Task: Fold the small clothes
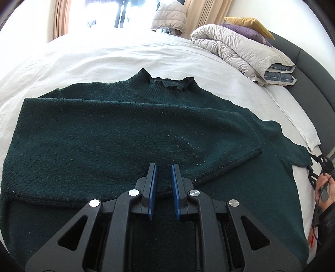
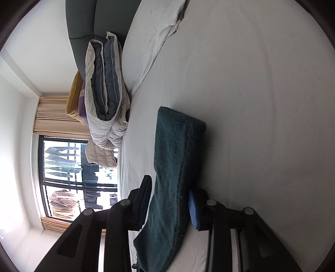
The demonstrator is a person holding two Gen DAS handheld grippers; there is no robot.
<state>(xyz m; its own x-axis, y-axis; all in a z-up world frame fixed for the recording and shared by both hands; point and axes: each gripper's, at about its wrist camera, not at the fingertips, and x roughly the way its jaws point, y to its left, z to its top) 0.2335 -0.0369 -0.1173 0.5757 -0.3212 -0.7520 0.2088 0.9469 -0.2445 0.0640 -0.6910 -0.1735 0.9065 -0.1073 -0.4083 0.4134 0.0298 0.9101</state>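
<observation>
both fingers (image 2: 192, 207) flank sweater (image 1: 125, 129) sleeve (image 2: 175, 159) (unlabelled).

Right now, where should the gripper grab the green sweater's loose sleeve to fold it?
Probably at the cuff end of the loose sleeve, coming in from the sweater's outer side. It lies flat and long, stretched away from the body, and the right gripper already straddles it.

white bed (image 1: 104, 54), folded duvet (image 1: 240, 48), cushions (image 1: 249, 23), curtains (image 1: 205, 12)

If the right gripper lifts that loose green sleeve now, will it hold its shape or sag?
Likely sag: the sleeve is soft knit lying limp between the right gripper fingers. Its fuzzy surface should grip the pads rather than slip. It may tug the sweater, since the other sleeve lies only loosely folded across the body.
</observation>
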